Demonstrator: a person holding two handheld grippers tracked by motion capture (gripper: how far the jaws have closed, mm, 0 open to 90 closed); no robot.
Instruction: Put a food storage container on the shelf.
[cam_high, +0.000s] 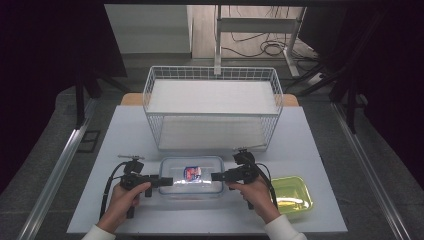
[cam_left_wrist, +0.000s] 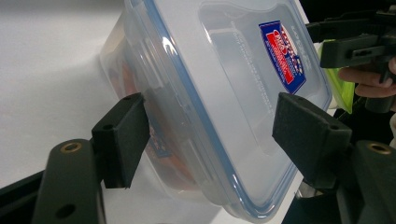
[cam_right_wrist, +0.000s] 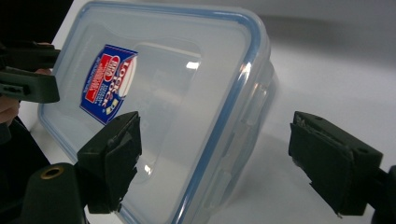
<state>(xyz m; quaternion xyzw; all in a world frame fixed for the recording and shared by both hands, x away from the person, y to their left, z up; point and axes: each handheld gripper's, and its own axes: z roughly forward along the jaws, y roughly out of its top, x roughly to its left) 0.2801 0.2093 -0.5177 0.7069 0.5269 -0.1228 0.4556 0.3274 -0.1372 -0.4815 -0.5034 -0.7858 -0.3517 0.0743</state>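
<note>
Two claws are flanking one clear lidded box (cam_high: 191, 177) at the near middle of the table (cam_high: 125, 130). We are finding the left claw (cam_high: 168, 181) spread at its left end. The box is looking rigid, smooth, probably slippery; side latches suit gripping. Reddish contents are showing inside. The right claw (cam_high: 215, 176) is likewise spread. The wire basket (cam_high: 212, 107) and green tray (cam_high: 292, 195) are sitting empty.

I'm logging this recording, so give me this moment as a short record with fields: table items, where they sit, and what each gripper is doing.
container: clear lidded box with a blue and red label, near table edge
left gripper: open, jaws at the box's left end
right gripper: open, jaws at the box's right end
tray: yellow-green tray, right of box
basket: white wire basket, behind box
</note>
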